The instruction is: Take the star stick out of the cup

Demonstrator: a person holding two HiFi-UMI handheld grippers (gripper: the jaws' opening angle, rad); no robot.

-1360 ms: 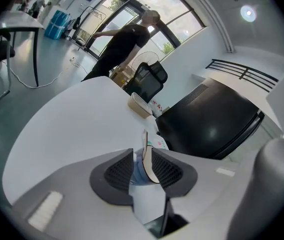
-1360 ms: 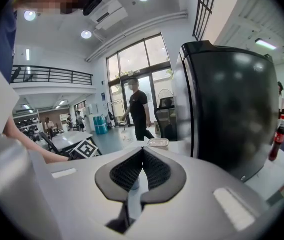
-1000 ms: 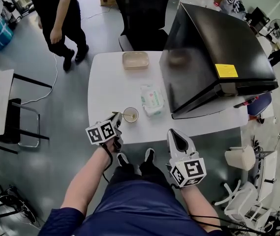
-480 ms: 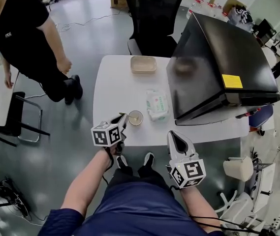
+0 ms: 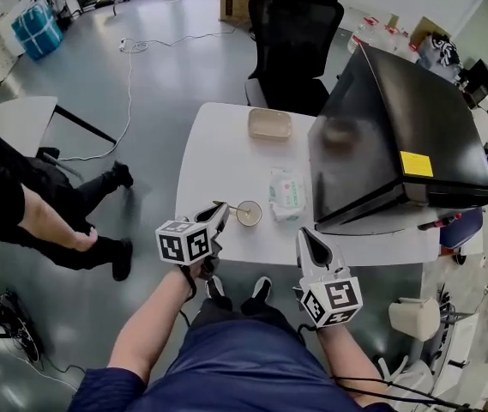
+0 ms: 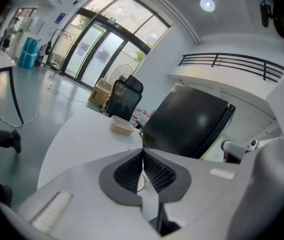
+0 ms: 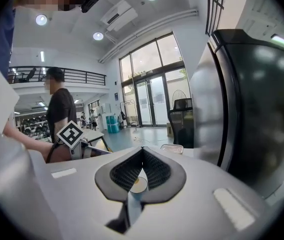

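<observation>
Left gripper (image 5: 219,213) is pinched tightly on the star stick (image 5: 235,208), but its far end is not yet drawn out of the cup (image 5: 249,214).

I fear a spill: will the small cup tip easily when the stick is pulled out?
Possibly. The cup looks small and light, and the right gripper is not touching it. The stick, pinched by the left gripper, slants over its rim, so a sideways pull might tip it.
</observation>
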